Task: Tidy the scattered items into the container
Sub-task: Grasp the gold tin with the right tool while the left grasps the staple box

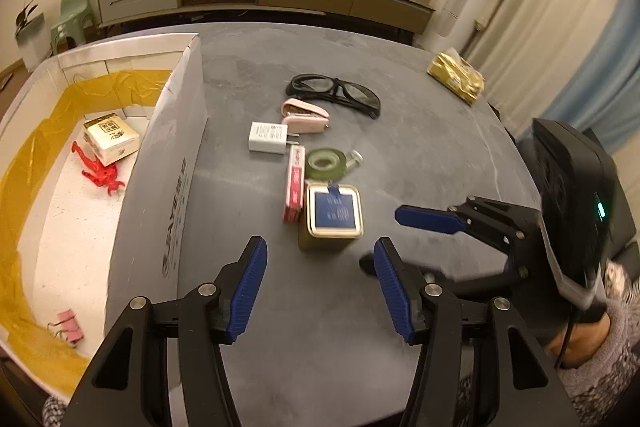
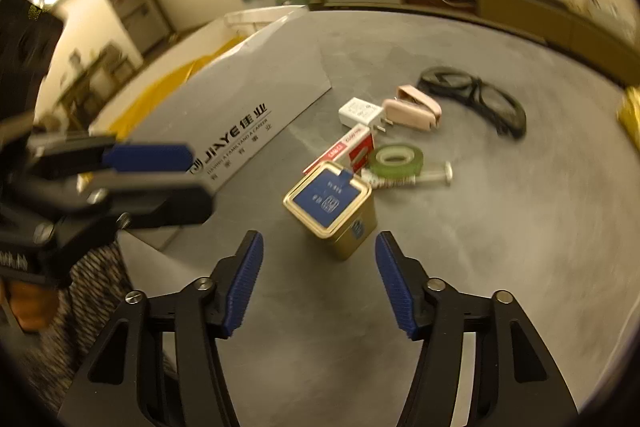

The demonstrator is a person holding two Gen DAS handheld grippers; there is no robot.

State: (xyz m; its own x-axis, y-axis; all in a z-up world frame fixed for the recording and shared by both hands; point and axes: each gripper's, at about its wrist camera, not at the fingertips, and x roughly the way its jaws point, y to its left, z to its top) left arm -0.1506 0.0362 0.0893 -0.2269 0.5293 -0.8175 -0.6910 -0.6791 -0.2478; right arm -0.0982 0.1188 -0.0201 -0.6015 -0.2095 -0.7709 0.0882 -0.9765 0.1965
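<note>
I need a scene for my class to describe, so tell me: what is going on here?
A person holds a pair of tongs in each hand over a grey table, tidying small items into a cardboard box. Both the left tongs and the right tongs are open and empty, with a gold tin standing just ahead of them. Glasses, a white charger, a pink stapler and a tape roll lie on the table. A red figure and a small carton lie in the box.
</note>
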